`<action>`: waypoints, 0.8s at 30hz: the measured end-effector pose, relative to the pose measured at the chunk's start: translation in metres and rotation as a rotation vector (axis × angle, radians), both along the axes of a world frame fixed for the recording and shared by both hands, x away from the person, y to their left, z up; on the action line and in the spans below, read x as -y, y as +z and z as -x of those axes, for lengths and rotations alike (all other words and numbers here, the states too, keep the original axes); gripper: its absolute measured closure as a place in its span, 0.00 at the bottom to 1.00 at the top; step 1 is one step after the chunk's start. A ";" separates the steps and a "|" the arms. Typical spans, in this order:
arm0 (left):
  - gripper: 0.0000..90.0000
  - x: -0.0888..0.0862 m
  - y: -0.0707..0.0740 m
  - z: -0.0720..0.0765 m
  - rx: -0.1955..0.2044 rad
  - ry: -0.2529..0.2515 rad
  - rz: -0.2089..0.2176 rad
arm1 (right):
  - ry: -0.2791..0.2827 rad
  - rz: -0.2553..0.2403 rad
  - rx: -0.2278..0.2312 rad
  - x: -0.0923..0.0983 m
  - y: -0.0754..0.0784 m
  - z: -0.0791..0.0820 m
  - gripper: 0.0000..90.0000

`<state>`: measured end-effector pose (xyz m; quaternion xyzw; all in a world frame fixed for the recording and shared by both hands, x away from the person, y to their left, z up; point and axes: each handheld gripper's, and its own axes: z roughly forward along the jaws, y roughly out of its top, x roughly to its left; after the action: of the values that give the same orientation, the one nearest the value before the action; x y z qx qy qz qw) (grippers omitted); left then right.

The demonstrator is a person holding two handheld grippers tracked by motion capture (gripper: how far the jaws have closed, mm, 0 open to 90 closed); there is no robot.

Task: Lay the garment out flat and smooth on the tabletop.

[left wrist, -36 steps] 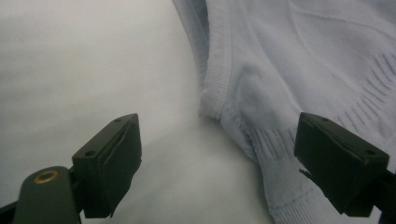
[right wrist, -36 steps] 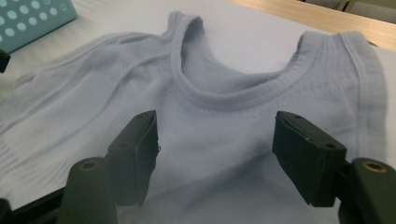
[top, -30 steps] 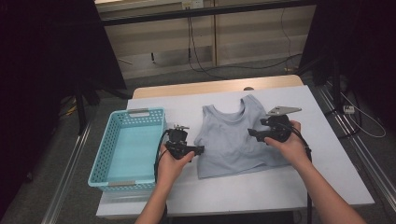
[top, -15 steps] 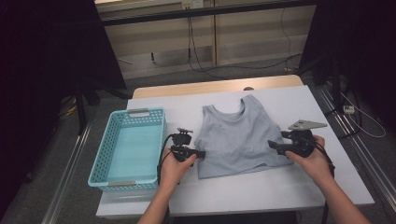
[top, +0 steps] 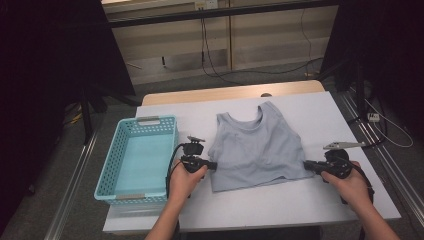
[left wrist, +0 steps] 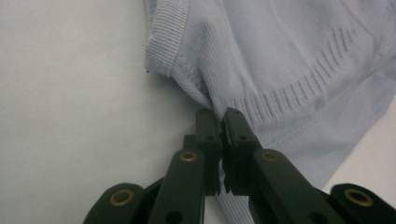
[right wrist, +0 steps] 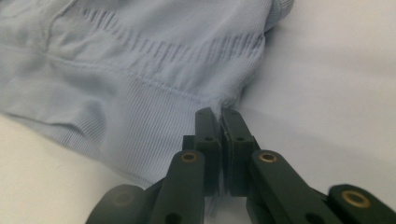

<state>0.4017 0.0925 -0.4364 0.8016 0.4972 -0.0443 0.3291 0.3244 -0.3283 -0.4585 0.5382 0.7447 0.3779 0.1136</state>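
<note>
Both your left gripper (left wrist: pixel 220 122) and right gripper (right wrist: pixel 219 120) have just closed on the top's (top: pixel 257 150) side edges, fabric pinched at their tips. Lift evenly; the right bite looks thin, possibly one layer.

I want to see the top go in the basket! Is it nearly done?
Not yet. Done: the grey top lies spread flat on the table. In hand: the left claw and the right claw have just closed, each pinching a side edge of the top. Left: probably lifting or folding it; the blue basket holds nothing so far.
</note>
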 end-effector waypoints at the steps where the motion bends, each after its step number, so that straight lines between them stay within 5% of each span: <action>1: 0.96 -0.002 0.002 0.001 0.001 -0.003 0.013 | 0.008 0.003 0.000 0.001 0.001 0.003 0.97; 10: 0.96 -0.004 0.013 0.011 0.030 -0.024 -0.007 | 0.055 0.006 0.035 -0.002 0.013 0.038 0.97; 13: 0.87 -0.005 0.017 0.010 0.062 -0.004 -0.029 | 0.066 0.041 0.078 -0.008 0.016 0.037 0.79; 19: 0.55 -0.004 0.026 0.001 0.142 0.002 -0.032 | 0.070 0.002 0.151 -0.029 0.022 0.025 0.43; 24: 0.35 0.001 0.029 -0.010 0.201 0.001 -0.061 | 0.112 -0.043 0.201 -0.059 0.028 0.013 0.30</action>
<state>0.4112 0.0910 -0.4072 0.8115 0.4629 0.0516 0.3530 0.3119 -0.2696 -0.4306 0.4572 0.7503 0.4516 0.1549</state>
